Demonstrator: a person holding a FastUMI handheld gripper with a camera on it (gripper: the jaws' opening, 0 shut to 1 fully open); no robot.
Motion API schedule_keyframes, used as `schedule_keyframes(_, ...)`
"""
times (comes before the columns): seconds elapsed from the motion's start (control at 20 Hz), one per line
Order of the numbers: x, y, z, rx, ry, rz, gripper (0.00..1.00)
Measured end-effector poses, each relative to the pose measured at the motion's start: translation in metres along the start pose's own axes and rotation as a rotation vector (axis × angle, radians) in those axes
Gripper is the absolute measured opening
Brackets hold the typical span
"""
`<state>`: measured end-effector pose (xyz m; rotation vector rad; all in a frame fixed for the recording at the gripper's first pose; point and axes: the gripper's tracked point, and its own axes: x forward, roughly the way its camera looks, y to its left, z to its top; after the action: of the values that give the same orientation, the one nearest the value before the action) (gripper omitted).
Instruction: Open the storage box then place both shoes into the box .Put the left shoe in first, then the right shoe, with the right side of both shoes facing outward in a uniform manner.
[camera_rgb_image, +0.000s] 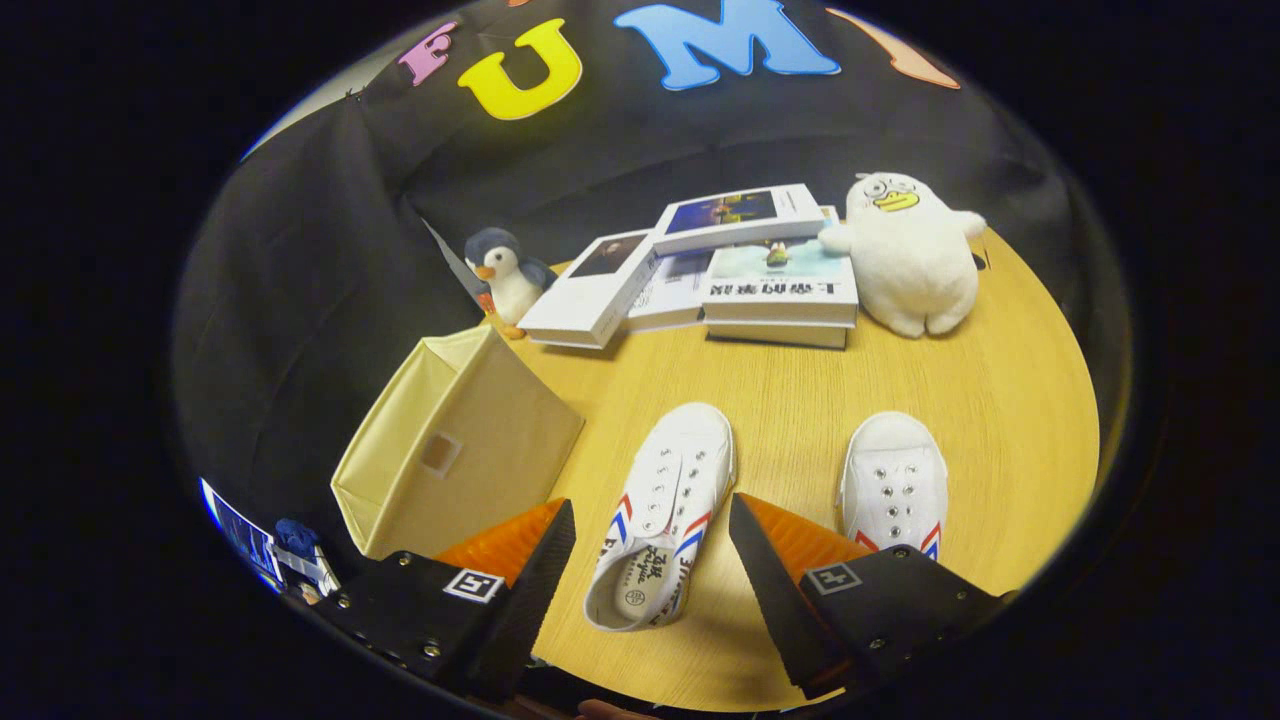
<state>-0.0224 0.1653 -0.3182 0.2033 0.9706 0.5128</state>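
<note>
1. The gripper (652, 530) hangs above the table (800, 400), its fingers spread wide and holding nothing.
2. The left shoe (665, 510) lies between the fingers, in the lower middle of the frame.
3. The right shoe (893, 485) sits at the lower right, just beyond the right finger.
4. The storage box (455, 450) stands at the left.
5. Books (720, 270), a toy penguin (505, 275) and a white plush duck (910, 255) sit across the upper middle.

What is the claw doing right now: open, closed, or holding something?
Claw: open, holding nothing; its fingers straddle the left shoe without touching it.
</note>
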Motion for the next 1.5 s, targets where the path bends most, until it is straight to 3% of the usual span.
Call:
schedule_keyframes(0.35,0.047,-0.024,-0.046,-0.022,0.159,-0.042,0.88)
schedule_keyframes(0.4,0.055,-0.028,-0.049,-0.034,0.176,-0.053,0.79)
schedule_keyframes(0.55,0.068,-0.028,-0.053,-0.010,0.219,-0.041,0.71)
schedule_keyframes(0.7,0.070,-0.020,-0.057,-0.008,0.240,-0.006,0.33)
schedule_keyframes(0.75,0.070,-0.024,-0.054,0.016,0.233,-0.005,0.28)
schedule_keyframes(0.8,0.063,-0.023,-0.050,0.077,0.235,-0.010,0.10)
schedule_keyframes(0.85,0.069,-0.029,-0.053,0.128,0.237,-0.024,0.10)
schedule_keyframes(0.9,0.075,-0.027,-0.054,0.167,0.246,-0.017,0.02)
schedule_keyframes(1.15,0.046,-0.024,-0.050,0.140,0.292,-0.024,0.02)
schedule_keyframes(1.5,0.004,0.011,-0.022,0.155,0.280,0.043,0.02)
